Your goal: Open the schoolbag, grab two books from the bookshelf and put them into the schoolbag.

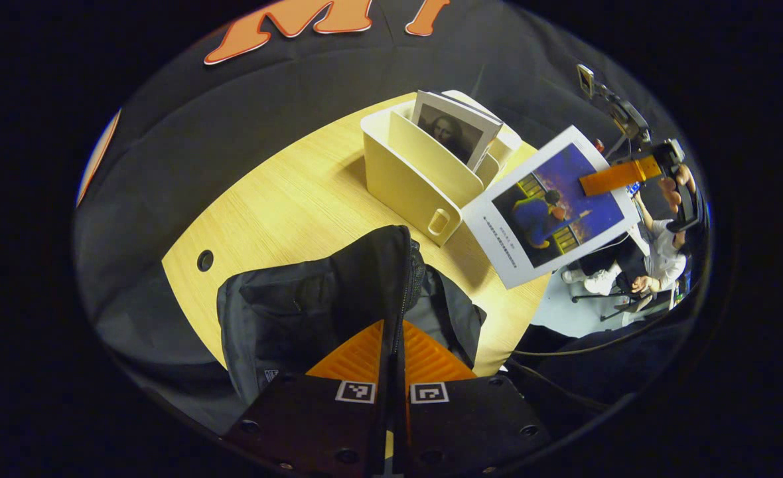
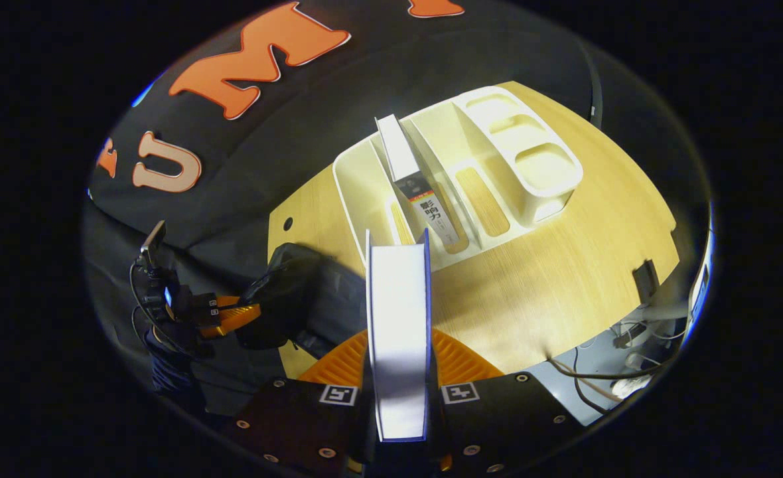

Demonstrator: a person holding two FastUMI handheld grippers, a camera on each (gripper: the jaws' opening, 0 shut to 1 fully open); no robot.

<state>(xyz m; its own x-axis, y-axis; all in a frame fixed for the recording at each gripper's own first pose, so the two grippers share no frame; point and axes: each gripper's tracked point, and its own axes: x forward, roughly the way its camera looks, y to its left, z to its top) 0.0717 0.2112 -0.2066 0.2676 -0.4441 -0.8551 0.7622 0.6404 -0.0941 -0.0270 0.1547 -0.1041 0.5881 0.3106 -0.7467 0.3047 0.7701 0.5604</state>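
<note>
The left gripper view is looking down from close above the schoolbag (image 1: 338, 299), along its own fingers (image 1: 358, 355), and is facing across the table (image 1: 285, 206) toward the bookshelf (image 1: 425, 179) and the booth wall beyond. The right gripper view is sitting higher, probably off the table's opposite edge, and is looking down over the book (image 2: 398, 332) between its fingers onto the same bookshelf (image 2: 458, 166) from its open top. Both views are sharing the table, bookshelf and schoolbag (image 2: 298, 292). Each is also taking in the other gripper farther off: the right gripper (image 1: 620, 176) at the left view's right edge, the left gripper (image 2: 229, 315) at the right view's left edge.
</note>
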